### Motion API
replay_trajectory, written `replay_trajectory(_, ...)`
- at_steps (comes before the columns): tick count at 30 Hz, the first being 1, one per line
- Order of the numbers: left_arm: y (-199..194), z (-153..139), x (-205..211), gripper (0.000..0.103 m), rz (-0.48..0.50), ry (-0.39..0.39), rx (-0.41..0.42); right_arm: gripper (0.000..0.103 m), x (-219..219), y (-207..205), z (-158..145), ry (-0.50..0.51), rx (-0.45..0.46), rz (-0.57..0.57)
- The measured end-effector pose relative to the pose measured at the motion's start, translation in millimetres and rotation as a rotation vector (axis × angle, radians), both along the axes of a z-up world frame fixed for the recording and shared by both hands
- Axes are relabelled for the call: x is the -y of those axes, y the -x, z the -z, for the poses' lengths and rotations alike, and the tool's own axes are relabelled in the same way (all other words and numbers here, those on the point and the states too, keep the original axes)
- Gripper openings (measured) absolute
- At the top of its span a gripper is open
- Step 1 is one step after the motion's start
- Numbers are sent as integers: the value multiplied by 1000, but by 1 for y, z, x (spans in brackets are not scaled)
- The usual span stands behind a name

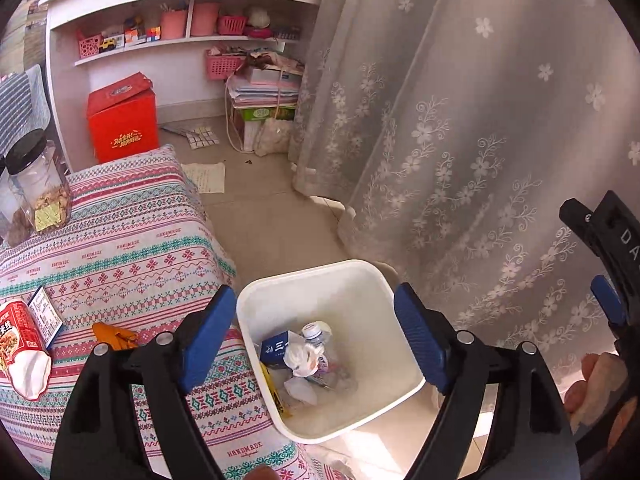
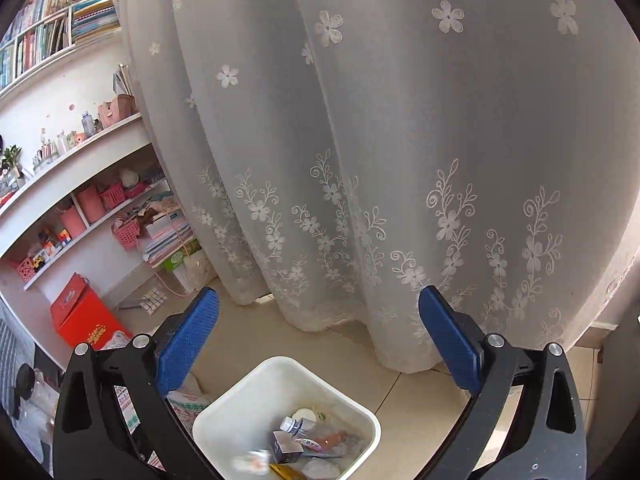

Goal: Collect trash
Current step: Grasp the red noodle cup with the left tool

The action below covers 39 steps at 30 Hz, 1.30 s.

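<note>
White bin (image 1: 362,280) on the tiles — trash inside.

Left to right: patterned cloth (image 1: 132,240) with red wrapper (image 1: 18,340), left gripper (image 1: 316,340) wide and empty above bin, right gripper (image 2: 318,334) likewise wide — lace curtain (image 1: 460,120) behind.

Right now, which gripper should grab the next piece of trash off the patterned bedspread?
Left. The left gripper is open beside the bedspread, where the orange wrapper and red snack packet lie. The right gripper, also open, faces the curtain above the bin.
</note>
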<state>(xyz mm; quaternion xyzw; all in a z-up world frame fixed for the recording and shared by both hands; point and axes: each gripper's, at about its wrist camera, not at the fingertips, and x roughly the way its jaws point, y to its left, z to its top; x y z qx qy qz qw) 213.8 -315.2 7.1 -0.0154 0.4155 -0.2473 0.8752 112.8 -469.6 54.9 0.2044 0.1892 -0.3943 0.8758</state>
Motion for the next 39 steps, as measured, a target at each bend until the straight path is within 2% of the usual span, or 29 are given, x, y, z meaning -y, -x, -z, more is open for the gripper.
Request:
replay_trajectory(3, -5, 4, -17, 83, -52, -28, -21, 96, -6, -6, 3, -12, -18, -36)
replay_trajectory(7, -12, 8, -49, 86, -143, -81, -31, 96, -23, -30, 14, -19, -118, -154)
replay_trajectory(11, -22, 15, -95, 86, -262, -121, -86, 96, -51, -50, 21, -22, -169, -264)
replay_trajectory(15, -30, 21, -158, 87, -411, -92, -158, 96, -80, -65, 27, -47, -199, -378)
replay_trajectory(23, -22, 39, -301, 89, -714, -8, -231, 96, -132, -85, 30, -67, -211, -511)
replay_trajectory(26, -17, 54, -351, 90, -803, 99, -287, 96, -144, -90, 32, -61, -225, -544)
replay_trajectory(29, -12, 80, -389, 90, -862, 278, -372, 96, -151, -94, 35, -51, -240, -557)
replay_trajectory(33, -10, 109, -404, 91, -884, 459, -417, 96, -158, -98, 40, -40, -265, -566)
replay_trajectory(36, -13, 129, -410, 94, -877, 624, -452, 96, -163, -103, 44, -34, -283, -573)
replay_trajectory(37, -16, 135, -410, 95, -876, 658, -470, 96, -165, -105, 46, -32, -290, -577)
replay_trajectory(39, -19, 145, -409, 96, -886, 676, -502, 96, -169, -107, 49, -29, -304, -588)
